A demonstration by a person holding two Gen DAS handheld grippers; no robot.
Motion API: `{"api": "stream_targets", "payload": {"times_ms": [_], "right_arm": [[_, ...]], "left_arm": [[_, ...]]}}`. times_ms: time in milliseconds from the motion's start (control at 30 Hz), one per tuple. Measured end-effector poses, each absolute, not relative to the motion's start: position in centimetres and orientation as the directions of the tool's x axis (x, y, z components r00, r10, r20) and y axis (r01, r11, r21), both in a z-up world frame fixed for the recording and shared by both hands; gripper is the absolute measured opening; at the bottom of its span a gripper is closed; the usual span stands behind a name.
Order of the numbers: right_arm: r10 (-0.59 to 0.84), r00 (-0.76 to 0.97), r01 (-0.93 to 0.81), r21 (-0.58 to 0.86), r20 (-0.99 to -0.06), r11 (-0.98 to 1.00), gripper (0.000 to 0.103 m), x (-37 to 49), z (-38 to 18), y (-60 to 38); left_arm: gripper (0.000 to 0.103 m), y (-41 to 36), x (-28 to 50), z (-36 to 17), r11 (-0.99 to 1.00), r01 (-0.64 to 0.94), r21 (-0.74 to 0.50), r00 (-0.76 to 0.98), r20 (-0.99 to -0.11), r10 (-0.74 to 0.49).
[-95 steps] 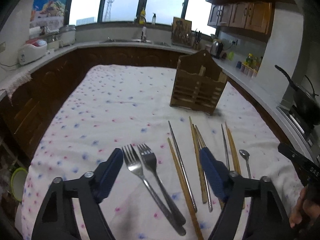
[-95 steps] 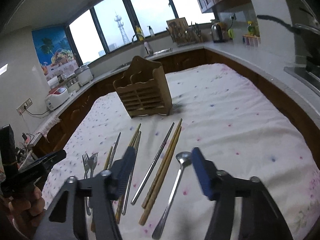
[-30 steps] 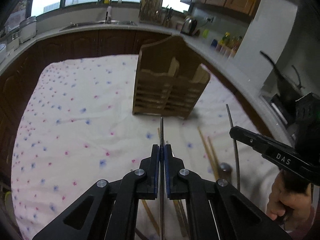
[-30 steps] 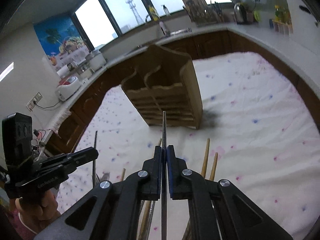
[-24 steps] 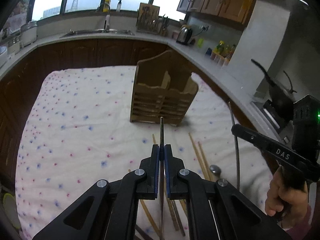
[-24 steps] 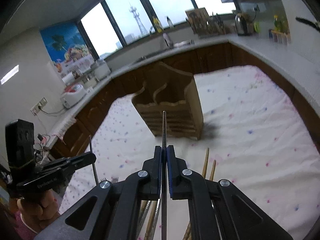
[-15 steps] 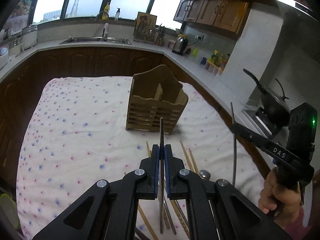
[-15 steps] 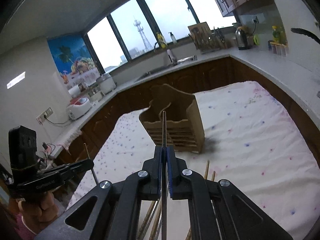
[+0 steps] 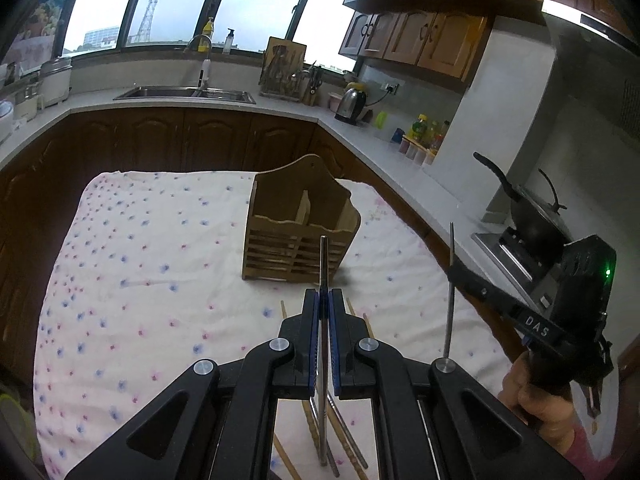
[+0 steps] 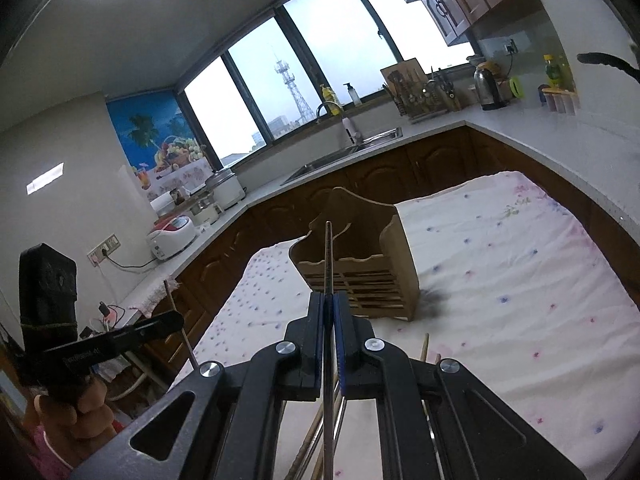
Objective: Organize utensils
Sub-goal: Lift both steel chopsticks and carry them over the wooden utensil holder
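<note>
A wooden utensil holder [image 9: 301, 229] with two open compartments stands on the flowered cloth, ahead of both grippers; it also shows in the right wrist view [image 10: 360, 264]. My left gripper [image 9: 323, 300] is shut on a metal chopstick [image 9: 323, 260], held upright above the table. My right gripper [image 10: 328, 304] is shut on another metal chopstick [image 10: 328, 256], also upright. The right gripper with its chopstick [image 9: 451, 280] shows in the left wrist view at right. More wooden and metal chopsticks [image 9: 344, 440] lie on the cloth below the grippers.
The flowered cloth [image 9: 140, 280] covers the table. A counter with sink [image 9: 188, 94], kettle [image 9: 352, 104] and bottles runs around the back. A wok [image 9: 528, 220] sits on the stove at right. Dark cabinets lie below the table's far edge.
Both grippers have risen and pulled back from the holder with their chopsticks, so the holder looks smaller and further away. Earlier both grippers were open over the utensils.
</note>
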State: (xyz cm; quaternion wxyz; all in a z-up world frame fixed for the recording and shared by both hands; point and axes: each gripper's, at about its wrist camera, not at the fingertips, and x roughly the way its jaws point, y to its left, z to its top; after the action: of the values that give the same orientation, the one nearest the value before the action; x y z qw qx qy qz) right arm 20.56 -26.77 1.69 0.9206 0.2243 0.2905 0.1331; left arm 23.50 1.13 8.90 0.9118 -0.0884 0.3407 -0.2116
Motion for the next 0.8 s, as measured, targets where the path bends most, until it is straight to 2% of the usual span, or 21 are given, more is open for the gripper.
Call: {"api": "stream_targets", "payload": {"times_ms": [467,800], "right_arm": [[0.353,0.817,-0.128,0.453,-0.456,0.882,0.005,21.7,2.5,-26.4],[0.279,0.900,-0.132,0.399,-0.336,0.907,0.005,27.1,7.4,-27.0]], "left_arm": [[0.003,1.5,25.3,9.4,0.899,0.308,-0.312,0.701,-0.564,-0.436],[0.003,2.5,30.1,11.8,0.906,0.278,-0.320,0.785,-0.468,-0.406]]}}
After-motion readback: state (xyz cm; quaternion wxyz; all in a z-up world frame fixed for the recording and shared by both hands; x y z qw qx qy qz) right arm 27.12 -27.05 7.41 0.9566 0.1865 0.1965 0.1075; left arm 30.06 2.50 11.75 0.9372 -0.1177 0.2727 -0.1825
